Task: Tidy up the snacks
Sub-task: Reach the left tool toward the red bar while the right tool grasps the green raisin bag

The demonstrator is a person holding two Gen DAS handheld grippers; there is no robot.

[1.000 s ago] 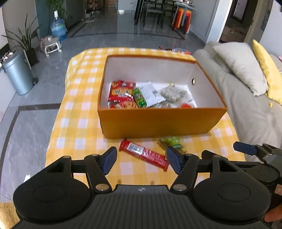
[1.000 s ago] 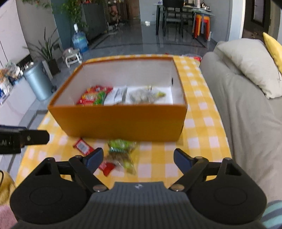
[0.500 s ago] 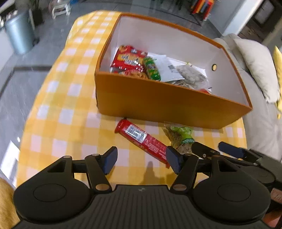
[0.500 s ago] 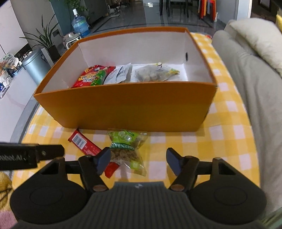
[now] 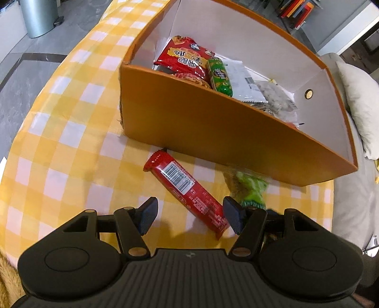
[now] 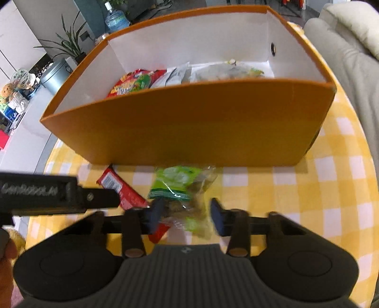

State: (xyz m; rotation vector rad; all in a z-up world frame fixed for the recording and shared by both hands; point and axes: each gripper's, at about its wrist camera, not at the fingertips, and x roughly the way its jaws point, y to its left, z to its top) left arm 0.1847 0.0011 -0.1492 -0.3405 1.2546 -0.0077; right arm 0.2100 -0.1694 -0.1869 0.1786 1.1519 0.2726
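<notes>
An orange box (image 5: 213, 123) with a white inside stands on the yellow checked tablecloth and holds several snack packets (image 5: 187, 56). In front of it lie a long red bar (image 5: 187, 189) and a green nut packet (image 6: 182, 187). My left gripper (image 5: 190, 218) is open, low over the near end of the red bar, which lies between its jaws. My right gripper (image 6: 187, 215) is open around the near end of the green packet, its jaws narrower than before. The green packet also shows in the left wrist view (image 5: 248, 187), and the box in the right wrist view (image 6: 189, 128).
The left gripper's body (image 6: 47, 194) reaches in from the left of the right wrist view, over the red bar (image 6: 118, 187). A grey sofa with cushions (image 6: 343, 54) lies right of the table. A metal bin (image 5: 38, 19) stands on the floor to the left.
Both grippers have moved forward and down toward the snacks in front of the box. The right gripper's jaws have narrowed around the green packet. The left jaws stay open over the red bar.
</notes>
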